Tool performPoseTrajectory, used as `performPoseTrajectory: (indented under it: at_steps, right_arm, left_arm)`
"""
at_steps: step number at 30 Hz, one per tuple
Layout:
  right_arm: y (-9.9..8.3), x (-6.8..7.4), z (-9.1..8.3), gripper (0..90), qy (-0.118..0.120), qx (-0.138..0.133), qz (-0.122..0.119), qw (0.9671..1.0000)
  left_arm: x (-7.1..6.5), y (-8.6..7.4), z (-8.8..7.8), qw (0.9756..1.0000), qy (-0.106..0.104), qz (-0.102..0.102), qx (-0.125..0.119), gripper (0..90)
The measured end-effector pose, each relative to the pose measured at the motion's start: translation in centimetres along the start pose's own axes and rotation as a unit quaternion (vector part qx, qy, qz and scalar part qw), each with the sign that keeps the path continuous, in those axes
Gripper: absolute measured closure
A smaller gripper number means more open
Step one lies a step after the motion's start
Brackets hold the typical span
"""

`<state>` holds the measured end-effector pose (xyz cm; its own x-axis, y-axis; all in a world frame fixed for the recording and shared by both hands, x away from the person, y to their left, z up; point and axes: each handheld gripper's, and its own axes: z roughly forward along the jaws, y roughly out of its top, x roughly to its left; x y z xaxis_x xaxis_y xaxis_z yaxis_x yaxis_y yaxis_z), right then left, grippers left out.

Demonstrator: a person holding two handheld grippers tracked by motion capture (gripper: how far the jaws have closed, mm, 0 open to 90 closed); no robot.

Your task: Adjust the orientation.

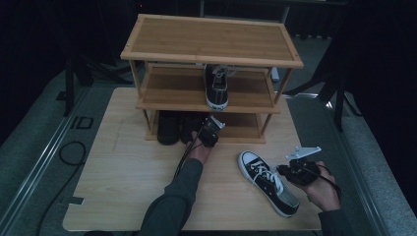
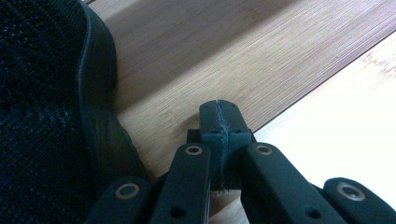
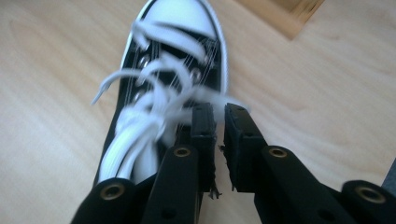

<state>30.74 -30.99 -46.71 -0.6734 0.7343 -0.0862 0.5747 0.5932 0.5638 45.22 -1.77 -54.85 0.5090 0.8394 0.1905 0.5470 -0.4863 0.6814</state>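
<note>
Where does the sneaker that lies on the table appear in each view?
High view: sneaker at lower right, beside the right tool.
Left gripper view: a different dark shoe fills the left.
Right gripper view: upper middle, toe away, laces by the jaws.
Shared landmark: the pale table.

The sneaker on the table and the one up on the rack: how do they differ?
The sneaker on the table lies on the tabletop, toe angled toward the rack, beside the right tool. The sneaker on the rack sits on the middle shelf, toe pointing toward the person. The table one has loose laces spread out; the rack one's laces are hard to make out. Both are black with white toe caps and white laces.
</note>
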Motion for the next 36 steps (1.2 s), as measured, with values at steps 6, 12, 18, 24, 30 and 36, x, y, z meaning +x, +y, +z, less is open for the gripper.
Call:
performPoseTrajectory:
  at_steps: [6,12,18,24,30,36]
  right_arm:
    - [-1.0,0.7,-0.4,79.2,0.01,0.013,-0.004,0.9998]
    - [-1.6,1.1,-0.6,78.2,0.015,0.009,0.0,0.9998]
    - [-1.7,1.6,-1.4,75.6,0.019,0.003,-0.002,0.9998]
    - [-2.3,1.8,-1.7,73.1,0.033,0.003,0.001,0.9994]
    - [-2.4,2.3,-1.7,70.8,0.033,0.008,-0.007,0.9994]
    - [-1.9,2.5,-0.5,82.5,-0.013,0.038,-0.017,0.9991]
  left_arm:
    - [0.0,0.0,0.0,1.0,0.001,0.0,0.0,90.0]
    - [0.0,0.0,0.0,1.0,-0.001,0.0,0.0,90.0]
    - [0.0,0.0,0.0,1.0,0.001,-0.001,0.0,89.9]
    - [0.0,0.0,0.0,1.0,0.001,-0.001,0.0,90.0]
    - [0.0,0.0,0.0,1.0,0.001,-0.002,0.0,90.0]
    - [0.0,0.0,0.0,1.0,0.001,0.0,0.0,90.0]
